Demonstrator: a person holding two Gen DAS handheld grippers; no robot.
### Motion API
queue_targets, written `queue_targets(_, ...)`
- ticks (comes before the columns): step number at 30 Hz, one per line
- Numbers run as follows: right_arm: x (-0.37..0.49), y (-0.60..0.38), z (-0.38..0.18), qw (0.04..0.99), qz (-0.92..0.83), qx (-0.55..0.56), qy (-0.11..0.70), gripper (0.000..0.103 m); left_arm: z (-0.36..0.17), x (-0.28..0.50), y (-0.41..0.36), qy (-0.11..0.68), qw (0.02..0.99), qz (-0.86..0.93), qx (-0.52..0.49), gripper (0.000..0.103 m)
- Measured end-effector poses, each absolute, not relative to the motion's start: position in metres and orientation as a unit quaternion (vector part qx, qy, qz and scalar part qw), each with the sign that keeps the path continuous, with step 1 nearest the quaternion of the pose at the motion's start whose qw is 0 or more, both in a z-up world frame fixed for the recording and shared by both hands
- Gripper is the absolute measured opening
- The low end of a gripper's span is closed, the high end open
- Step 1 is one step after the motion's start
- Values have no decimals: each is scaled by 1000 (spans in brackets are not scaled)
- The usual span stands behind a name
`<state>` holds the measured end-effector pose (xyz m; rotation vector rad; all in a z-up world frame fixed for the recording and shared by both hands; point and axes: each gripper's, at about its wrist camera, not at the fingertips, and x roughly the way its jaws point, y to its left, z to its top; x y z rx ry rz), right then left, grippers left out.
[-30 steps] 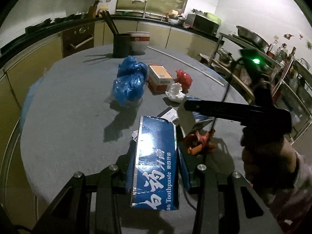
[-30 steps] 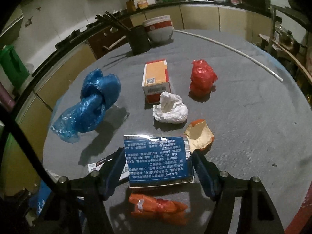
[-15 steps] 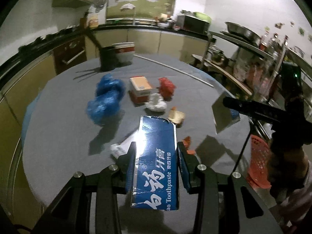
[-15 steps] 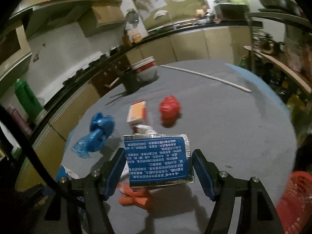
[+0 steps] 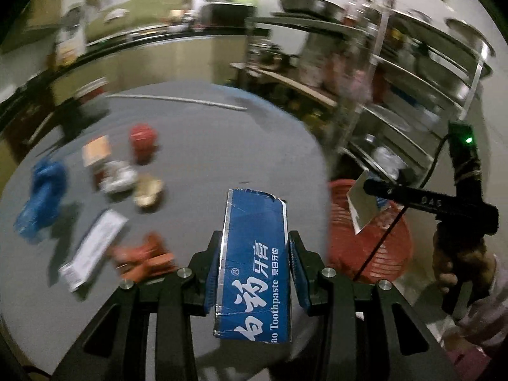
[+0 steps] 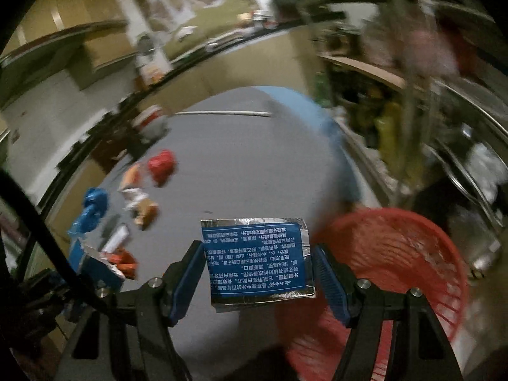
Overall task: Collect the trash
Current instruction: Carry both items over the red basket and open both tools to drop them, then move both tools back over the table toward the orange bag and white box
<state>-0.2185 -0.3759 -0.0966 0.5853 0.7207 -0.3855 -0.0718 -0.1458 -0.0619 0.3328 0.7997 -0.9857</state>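
Note:
My left gripper (image 5: 254,266) is shut on a long blue toothpaste box (image 5: 254,254), held above the round grey table (image 5: 228,146) near its right edge. My right gripper (image 6: 258,273) is shut on a blue and silver box piece (image 6: 257,263), held beside a red mesh basket (image 6: 390,270) that stands on the floor to the right of the table. In the left wrist view the right gripper (image 5: 365,187) hangs over the red basket (image 5: 365,244). On the table lie a blue bag (image 5: 41,187), a red bag (image 5: 143,136), an orange box (image 5: 96,150) and an orange wrapper (image 5: 146,257).
A white crumpled paper (image 5: 117,179), a tan scrap (image 5: 147,189) and a white flat packet (image 5: 92,250) lie on the table. Metal shelves with bowls (image 5: 397,95) stand to the right. Kitchen counters (image 5: 143,60) run behind the table. A white rod (image 5: 177,100) lies at the far side.
Both grippers swung to the right with their boxes. The red basket has come into view and the right gripper now hangs over it. The table's trash slid to the left of both views.

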Motion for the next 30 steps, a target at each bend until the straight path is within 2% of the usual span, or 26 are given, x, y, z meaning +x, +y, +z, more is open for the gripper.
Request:
queue_targets(7, -293, -427, -130, 834, -247, 336, 361, 74, -76, -111, -221, 388, 734, -527, 182, 42)
queue_targets(15, -333, -452, -159, 806, -260, 384, 367, 74, -105, -142, -290, 406, 688, -560, 221, 42)
queue_targets(17, -338, -457, -162, 804, -257, 392, 366, 75, -109, -146, -300, 409, 682, -562, 229, 45)
queue_targets(19, -341, -459, -161, 804, -257, 396, 361, 75, -111, -146, -306, 414, 676, -567, 225, 58)
queue_targets(20, -343, -459, -160, 805, -259, 396, 358, 75, -112, -145, -307, 412, 679, -564, 225, 60)
queue_targets(30, -331, -454, -148, 820, -253, 384, 341, 75, -95, -117, -262, 390, 726, -521, 223, 60)
